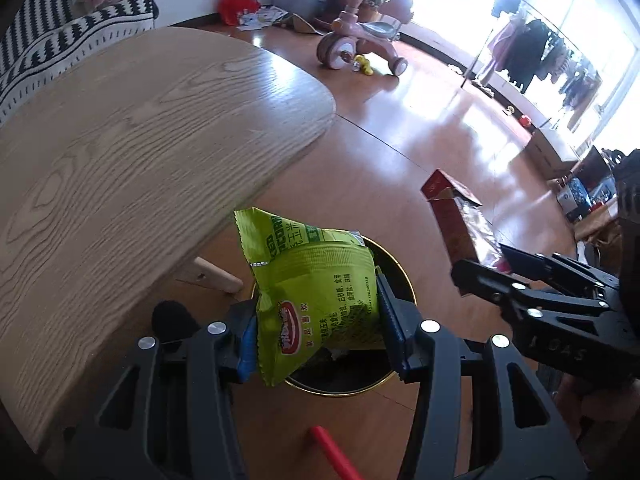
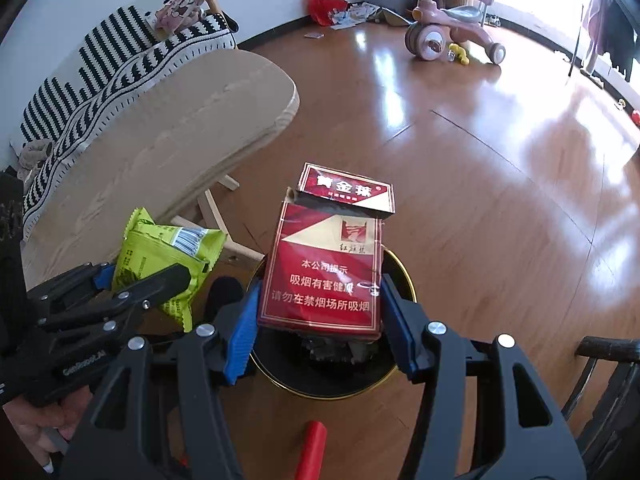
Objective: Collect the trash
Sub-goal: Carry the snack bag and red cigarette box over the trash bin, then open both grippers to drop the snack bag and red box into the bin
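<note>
Green snack bag [image 1: 316, 296] sits squeezed between the left gripper [image 1: 318, 320] fingers, above one black bin [image 1: 394, 276]. The right gripper [image 2: 320, 320] fingers pinch one red cigarette box [image 2: 324, 272] over the same bin.

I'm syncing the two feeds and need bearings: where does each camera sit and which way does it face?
Left wrist: on the left gripper, looking down at the green snack bag over the black bin; right gripper shows.
Right wrist: on the right gripper, looking down at the red cigarette pack; left gripper and a hand show.
Shared: bin, wooden table, pink tricycle.
</note>
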Demonstrator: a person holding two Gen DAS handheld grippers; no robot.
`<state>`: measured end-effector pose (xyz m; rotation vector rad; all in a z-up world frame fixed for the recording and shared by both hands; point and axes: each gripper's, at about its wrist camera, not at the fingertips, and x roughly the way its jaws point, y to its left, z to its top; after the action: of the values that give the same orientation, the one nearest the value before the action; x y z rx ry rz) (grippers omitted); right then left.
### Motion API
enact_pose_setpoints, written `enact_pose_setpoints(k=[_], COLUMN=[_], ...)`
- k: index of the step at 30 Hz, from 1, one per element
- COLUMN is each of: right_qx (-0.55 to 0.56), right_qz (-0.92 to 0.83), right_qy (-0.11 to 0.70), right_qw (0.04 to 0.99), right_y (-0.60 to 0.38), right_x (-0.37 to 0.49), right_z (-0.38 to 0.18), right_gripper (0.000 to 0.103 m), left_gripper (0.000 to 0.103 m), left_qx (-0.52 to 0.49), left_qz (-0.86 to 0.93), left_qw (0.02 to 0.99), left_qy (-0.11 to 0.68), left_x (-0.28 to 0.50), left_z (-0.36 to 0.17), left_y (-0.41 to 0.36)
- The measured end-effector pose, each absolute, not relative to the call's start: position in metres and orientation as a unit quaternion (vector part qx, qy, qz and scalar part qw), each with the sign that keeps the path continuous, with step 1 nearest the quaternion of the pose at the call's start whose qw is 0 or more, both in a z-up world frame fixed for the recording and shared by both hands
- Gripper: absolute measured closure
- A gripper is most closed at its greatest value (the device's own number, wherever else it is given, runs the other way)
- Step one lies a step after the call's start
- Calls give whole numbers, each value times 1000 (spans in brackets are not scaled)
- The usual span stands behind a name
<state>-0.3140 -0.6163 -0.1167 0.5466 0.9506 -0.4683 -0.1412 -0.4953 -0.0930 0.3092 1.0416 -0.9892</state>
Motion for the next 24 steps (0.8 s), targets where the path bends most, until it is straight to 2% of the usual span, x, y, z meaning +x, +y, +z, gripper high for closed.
enact_pose_setpoints(k=[22,24], right_qx=[259,261], right_qz=[-218,-218], right_qy=[445,446], right_qw=[829,828], right_y=[-628,-629], right_x=[-312,-313], right_z=[-112,-112], right_gripper=[46,45], left_gripper=[53,50], left_qx=[137,133], left_qz=[-462,-461], left_qw=[734,735], left_qy=[479,479], left_x=[-140,-139], left_z=[-99,-99], left_y=[-495,-496])
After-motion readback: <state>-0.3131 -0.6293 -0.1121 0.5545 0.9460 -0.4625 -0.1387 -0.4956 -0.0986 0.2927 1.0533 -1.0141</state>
